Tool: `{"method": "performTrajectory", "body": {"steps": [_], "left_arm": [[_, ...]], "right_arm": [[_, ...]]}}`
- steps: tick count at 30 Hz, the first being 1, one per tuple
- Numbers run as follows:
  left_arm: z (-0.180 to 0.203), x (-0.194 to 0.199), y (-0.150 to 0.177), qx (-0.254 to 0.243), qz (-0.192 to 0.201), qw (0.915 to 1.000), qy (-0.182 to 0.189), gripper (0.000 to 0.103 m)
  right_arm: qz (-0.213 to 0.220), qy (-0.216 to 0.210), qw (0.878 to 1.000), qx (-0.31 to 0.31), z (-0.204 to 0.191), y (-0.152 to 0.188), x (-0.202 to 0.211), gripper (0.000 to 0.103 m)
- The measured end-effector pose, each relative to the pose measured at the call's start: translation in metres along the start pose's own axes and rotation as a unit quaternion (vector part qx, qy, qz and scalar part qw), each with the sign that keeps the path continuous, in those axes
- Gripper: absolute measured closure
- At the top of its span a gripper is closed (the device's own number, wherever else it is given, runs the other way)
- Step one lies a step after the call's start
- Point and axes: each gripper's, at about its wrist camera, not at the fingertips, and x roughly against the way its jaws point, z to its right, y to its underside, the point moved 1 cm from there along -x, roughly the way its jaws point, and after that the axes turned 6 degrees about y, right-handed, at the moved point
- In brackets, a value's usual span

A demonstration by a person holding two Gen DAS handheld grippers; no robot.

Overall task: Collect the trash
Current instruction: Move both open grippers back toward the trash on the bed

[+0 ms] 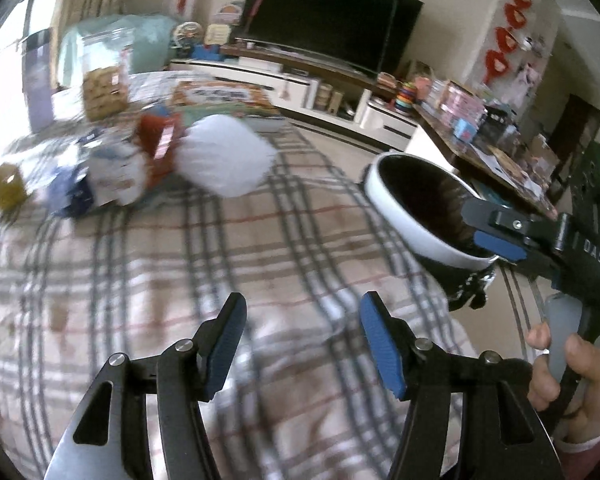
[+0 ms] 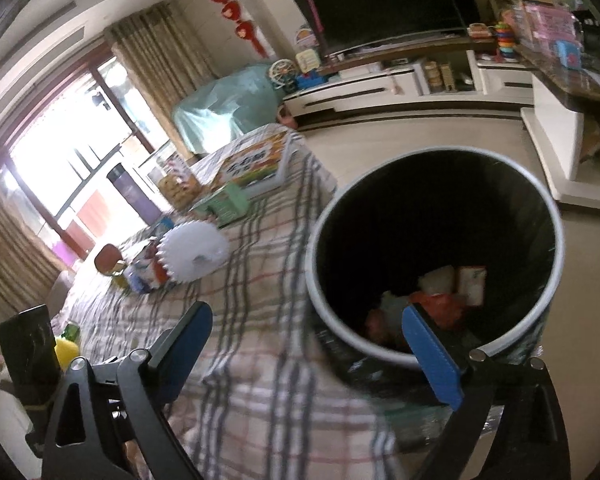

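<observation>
Left gripper (image 1: 302, 340): fingers apart with nothing between them, poised over the plaid-covered surface (image 1: 228, 240). Right gripper (image 2: 312, 348): fingers spread wide and empty, its right finger (image 2: 432, 356) lying across the near rim of the trash bin (image 2: 556, 240).

The trash bin, white-rimmed with a dark liner, stands just beside the edge of the surface, at about 2 o'clock in the left wrist view. It already holds wrappers (image 2: 440, 300) in orange, white and red at its bottom.

Uncollected items remain on the surface in a cluster at 10 o'clock in both views: a white pleated paper piece (image 1: 228, 156), and touching it on its far side several blurred packets (image 1: 112, 176) in red, white and blue. A flat printed box (image 2: 256, 164) lies beyond the cluster, near the far edge.

A hand (image 1: 568, 376) grips the right gripper's handle at 4 o'clock in the left wrist view.
</observation>
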Motion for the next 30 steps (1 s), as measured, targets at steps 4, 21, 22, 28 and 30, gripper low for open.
{"method": "performTrajectory", "body": {"steps": [4, 21, 22, 28, 30], "left_arm": [[-0.022, 0.015, 0.006, 0.02, 0.005, 0.9997, -0.014, 0.044], [-0.076, 0.045, 0.012, 0.072, 0.03, 0.995, -0.063, 0.044], [-0.08, 0.045, 0.011, 0.075, 0.031, 0.9946, -0.065, 0.044], [-0.095, 0.044, 0.002, 0.084, 0.035, 0.9928, -0.078, 0.044], [-0.101, 0.042, -0.004, 0.081, 0.037, 0.9924, -0.085, 0.044]], "right_arm": [[-0.006, -0.011, 1.0, 0.014, -0.023, 0.007, -0.006, 0.006], [-0.035, -0.046, 0.997, 0.052, -0.088, 0.021, -0.045, 0.006], [-0.035, -0.047, 0.997, 0.052, -0.09, 0.021, -0.047, 0.006], [-0.036, -0.053, 0.996, 0.054, -0.101, 0.015, -0.06, 0.006], [-0.036, -0.055, 0.996, 0.056, -0.106, 0.012, -0.064, 0.006]]}}
